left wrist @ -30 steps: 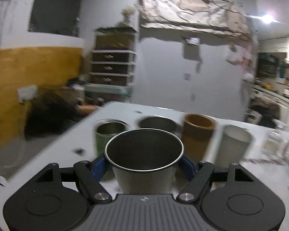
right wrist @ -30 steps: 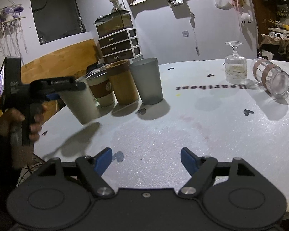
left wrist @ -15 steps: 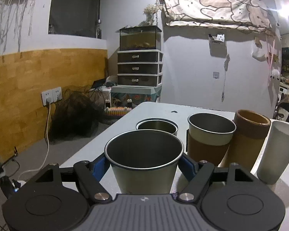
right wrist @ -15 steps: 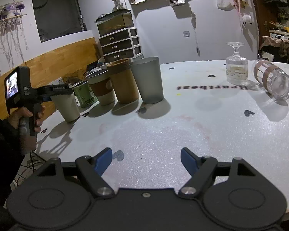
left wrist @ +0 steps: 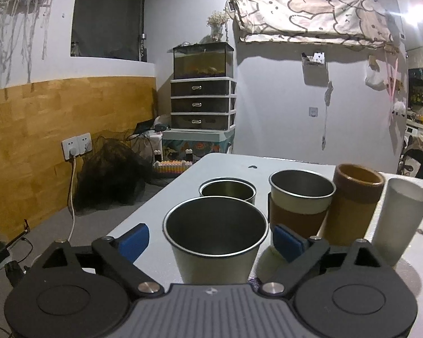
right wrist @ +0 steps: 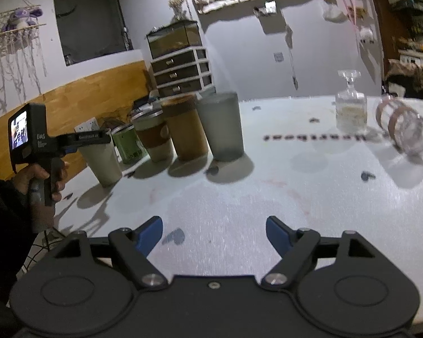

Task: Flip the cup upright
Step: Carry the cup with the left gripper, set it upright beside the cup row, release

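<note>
Your left gripper (left wrist: 210, 238) stands parted around the upright steel cup (left wrist: 215, 242) — pads clear; right gripper (right wrist: 214, 232) gapes empty above the table (right wrist: 239, 202).

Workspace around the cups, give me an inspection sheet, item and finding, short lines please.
Surface: white table, faint stains, small dark marks.
Job's things: steel cup upright at the left end of the cup row.
Clutter: four more upright cups; inverted stemmed glass; banded glass on its side.
Grippers: left gripper open, pads clear of the steel cup; right gripper open, empty.
Cables: white cord from the wall socket.
Surroundings: drawer unit with tank on top.
</note>
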{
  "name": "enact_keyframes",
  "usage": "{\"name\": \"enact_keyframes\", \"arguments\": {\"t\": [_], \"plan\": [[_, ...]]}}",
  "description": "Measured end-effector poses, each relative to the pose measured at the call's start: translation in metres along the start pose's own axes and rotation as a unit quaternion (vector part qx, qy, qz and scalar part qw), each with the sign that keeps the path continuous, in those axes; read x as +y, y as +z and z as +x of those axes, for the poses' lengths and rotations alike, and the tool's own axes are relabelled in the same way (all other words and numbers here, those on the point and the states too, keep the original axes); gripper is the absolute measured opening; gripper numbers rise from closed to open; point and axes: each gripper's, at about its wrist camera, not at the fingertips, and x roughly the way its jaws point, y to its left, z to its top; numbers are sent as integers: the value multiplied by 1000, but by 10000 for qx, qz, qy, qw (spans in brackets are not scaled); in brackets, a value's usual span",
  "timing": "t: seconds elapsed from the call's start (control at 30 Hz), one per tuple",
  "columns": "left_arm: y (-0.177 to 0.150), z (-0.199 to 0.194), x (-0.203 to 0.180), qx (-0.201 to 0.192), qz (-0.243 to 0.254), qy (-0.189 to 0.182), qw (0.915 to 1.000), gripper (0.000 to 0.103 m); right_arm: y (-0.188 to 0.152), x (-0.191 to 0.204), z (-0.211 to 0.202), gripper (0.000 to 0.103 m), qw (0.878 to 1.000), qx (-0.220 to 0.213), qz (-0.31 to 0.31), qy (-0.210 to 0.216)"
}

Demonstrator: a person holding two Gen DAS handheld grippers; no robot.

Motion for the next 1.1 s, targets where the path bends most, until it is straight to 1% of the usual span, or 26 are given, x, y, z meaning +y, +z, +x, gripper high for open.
{"name": "enact_keyframes", "arguments": {"t": [0.17,0.27,0.33,0.47,0.6,0.87,1.0,1.1], "plan": [[2,-42,-3,-232,-18,-170,9996,100,13,5,-3,83,9988,-378,-285,114],[-3,-69,-9,-379,88,-281,9988,101,22,8,-5,84,9972,-587,-434,168],[-8,-84,-13,-392,119,-385,9984,102,28,11,-5,85,9962,-689,-496,175],[-18,-114,-22,-477,157,-515,9974,103,34,14,-5,87,9949,-815,-583,137],[-28,-140,-31,-527,206,-641,9963,103,33,18,-3,89,9947,-795,-646,132],[-44,-161,-45,-386,297,-815,9955,103,30,23,-2,101,9940,-816,-728,-18],[-49,-165,-48,-350,288,-818,9956,103,30,23,-4,103,9932,-879,-742,-158],[-53,-163,-48,-248,245,-829,9959,103,30,22,-3,103,9933,-845,-757,-221]]}}
